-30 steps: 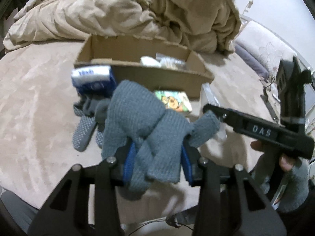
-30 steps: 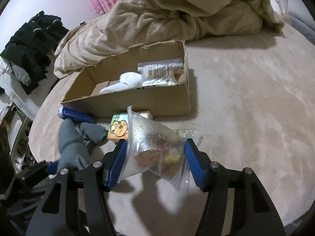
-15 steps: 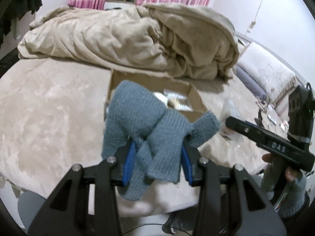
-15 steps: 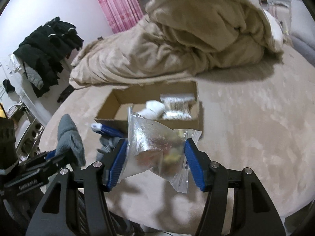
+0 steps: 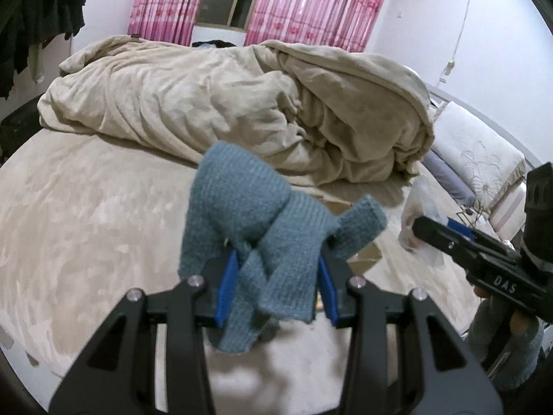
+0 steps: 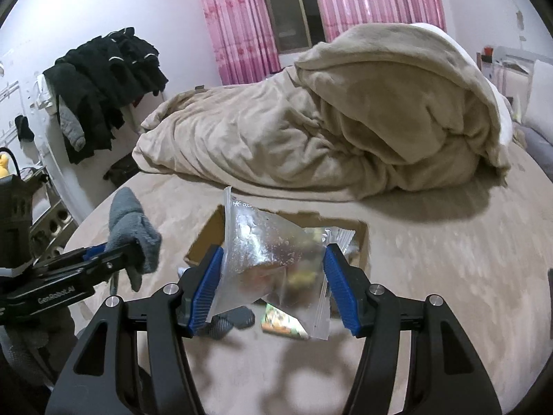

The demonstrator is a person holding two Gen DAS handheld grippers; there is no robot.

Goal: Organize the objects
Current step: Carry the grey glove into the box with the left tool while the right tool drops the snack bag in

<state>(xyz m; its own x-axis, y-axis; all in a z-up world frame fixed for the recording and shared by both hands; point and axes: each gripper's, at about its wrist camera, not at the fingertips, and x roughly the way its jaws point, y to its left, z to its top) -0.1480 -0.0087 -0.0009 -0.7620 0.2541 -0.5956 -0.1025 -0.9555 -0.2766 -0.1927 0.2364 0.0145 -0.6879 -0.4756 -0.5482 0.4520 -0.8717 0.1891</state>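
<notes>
Knit grey glove (image 5: 262,228) pinched in left tool (image 5: 276,287), "GenRobot.AI" | right tool (image 6: 273,287), "DAS", grips plastic bag (image 6: 269,259)

1. The cardboard box (image 6: 359,238) was largely hidden behind the plastic bag (image 6: 273,263); its contents could not be made out.
2. In the left wrist view, only box slivers showed past the grey glove (image 5: 262,242).
3. The bag's contents were blurred.
4. The printed packet (image 6: 281,323) was partly covered by the bag.
5. A dark glove (image 6: 230,321) on the bed was half hidden.
</notes>
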